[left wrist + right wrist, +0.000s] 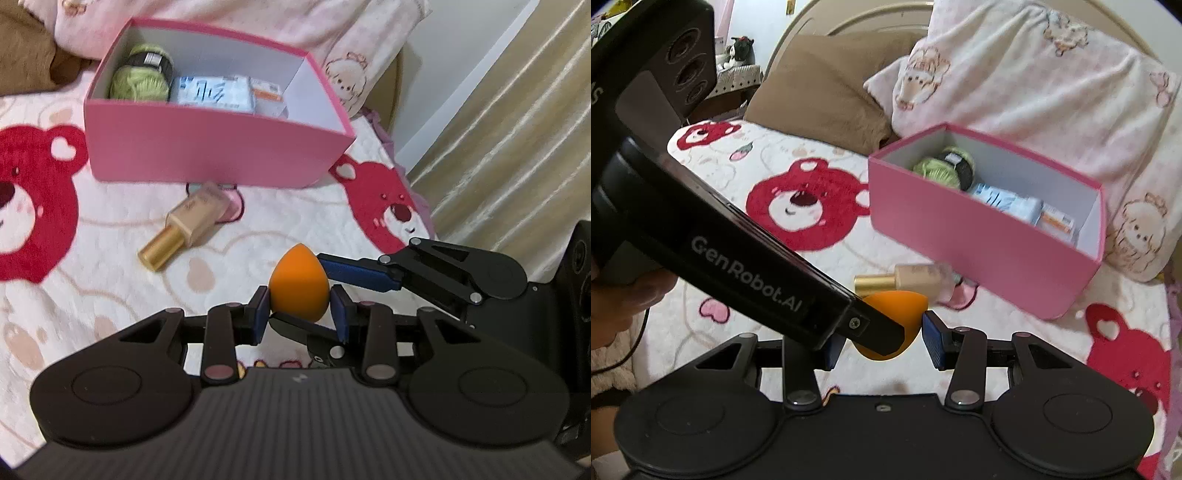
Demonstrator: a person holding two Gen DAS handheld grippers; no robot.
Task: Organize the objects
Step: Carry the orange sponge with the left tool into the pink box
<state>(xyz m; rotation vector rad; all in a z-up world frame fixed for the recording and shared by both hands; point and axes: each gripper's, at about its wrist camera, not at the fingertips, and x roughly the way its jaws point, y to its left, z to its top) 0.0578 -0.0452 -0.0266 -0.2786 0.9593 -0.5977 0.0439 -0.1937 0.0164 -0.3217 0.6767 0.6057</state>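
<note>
"GenRobot.AI" in pale letters along the black body of the left gripper (889, 334), packet labels in the pink box (979, 236) too blurred to read

Between the near grippers and the far pink box (207, 155), the foundation bottle (184, 225) lies across the blanket (110, 280); bare blanket opens to its left. The right part of the box is free, beside the yarn (142, 79) and packets (214, 92).
</note>
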